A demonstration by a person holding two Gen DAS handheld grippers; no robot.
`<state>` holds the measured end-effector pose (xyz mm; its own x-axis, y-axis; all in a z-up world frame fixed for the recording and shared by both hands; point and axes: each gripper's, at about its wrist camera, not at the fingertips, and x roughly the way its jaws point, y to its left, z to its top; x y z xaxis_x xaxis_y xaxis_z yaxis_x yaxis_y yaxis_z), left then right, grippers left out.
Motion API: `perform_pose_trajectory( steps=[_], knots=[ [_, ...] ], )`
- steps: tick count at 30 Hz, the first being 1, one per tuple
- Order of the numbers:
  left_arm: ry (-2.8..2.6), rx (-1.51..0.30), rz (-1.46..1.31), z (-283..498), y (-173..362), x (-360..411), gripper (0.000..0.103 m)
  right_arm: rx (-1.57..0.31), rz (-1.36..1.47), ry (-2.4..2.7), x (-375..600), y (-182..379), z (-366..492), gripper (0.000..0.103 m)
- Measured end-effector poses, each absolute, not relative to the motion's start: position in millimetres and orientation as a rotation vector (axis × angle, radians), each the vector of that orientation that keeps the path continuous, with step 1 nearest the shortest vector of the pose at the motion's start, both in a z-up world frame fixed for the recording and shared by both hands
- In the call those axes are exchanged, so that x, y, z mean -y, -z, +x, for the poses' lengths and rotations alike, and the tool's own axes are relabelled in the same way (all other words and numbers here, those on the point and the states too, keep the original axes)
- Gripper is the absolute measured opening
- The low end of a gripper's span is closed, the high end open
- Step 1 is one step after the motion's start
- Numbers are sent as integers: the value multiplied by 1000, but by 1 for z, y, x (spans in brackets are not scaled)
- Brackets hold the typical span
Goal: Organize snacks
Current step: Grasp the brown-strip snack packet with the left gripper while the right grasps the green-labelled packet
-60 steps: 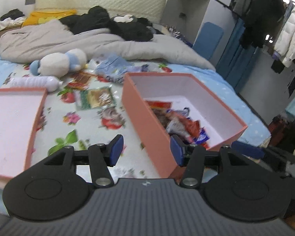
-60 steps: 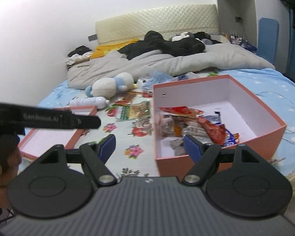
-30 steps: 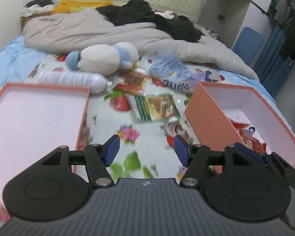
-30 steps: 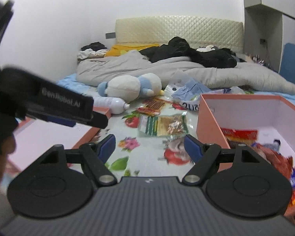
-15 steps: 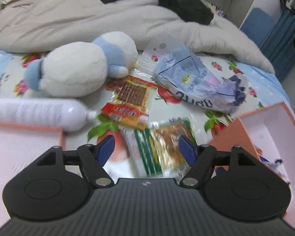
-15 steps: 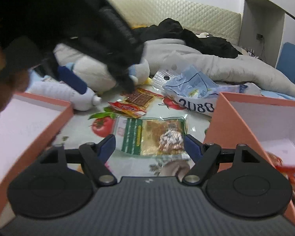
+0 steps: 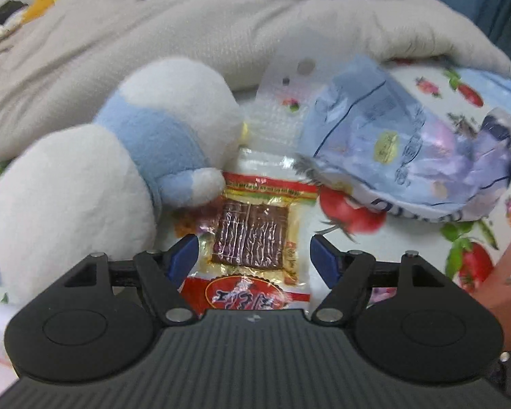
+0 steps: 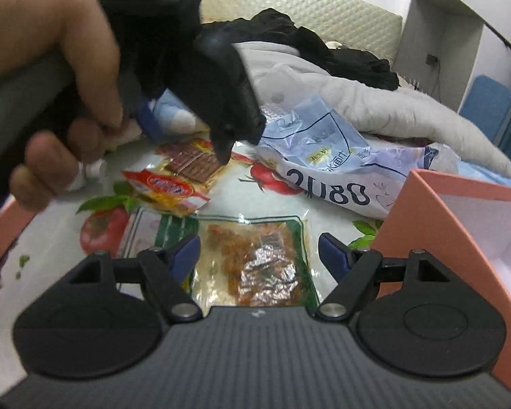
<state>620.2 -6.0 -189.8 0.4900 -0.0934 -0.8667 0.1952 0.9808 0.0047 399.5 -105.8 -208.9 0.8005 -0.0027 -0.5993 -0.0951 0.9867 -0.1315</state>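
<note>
You had swung both claws away from the orange box point(image 8: 422, 218) and down over the loose snacks. Your left claw point(image 7: 254, 255), fingers apart, sat right above the red packet point(image 7: 255, 231), which lay between its tips beside the plush toy point(image 7: 119, 184). Your right claw point(image 8: 259, 255), also spread, straddled the green packet point(image 8: 255, 255). Both grabs looked ready; the box stood just right of that claw.

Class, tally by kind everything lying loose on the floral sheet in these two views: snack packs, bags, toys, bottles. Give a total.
Snack packs: 2, the red pack and the green pack
Bags: 1, the blue bag
Toys: 1, the plush
Bottles: 1, the white bottle, mostly hidden
Total: 5
</note>
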Motion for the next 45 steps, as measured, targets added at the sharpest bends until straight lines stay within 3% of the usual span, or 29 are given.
perform_pose_trajectory(
  steps=[13, 21, 32, 43, 45],
  knots=[
    [191, -1043, 113, 643, 218, 14, 77, -709, -150, -50, 105, 233, 417, 81],
    [192, -1068, 155, 643, 211, 16, 59, -727, -93, -76, 110, 234, 414, 80],
    [176, -1084, 171, 626, 206, 13, 56, -698, -156, -75, 109, 226, 394, 45],
    [199, -1107, 146, 553, 184, 10, 54, -734, -145, -131, 111, 210, 335, 40],
    [210, -1112, 122, 532, 178, 7, 28, -738, -157, -148, 111, 207, 321, 40]
  ],
)
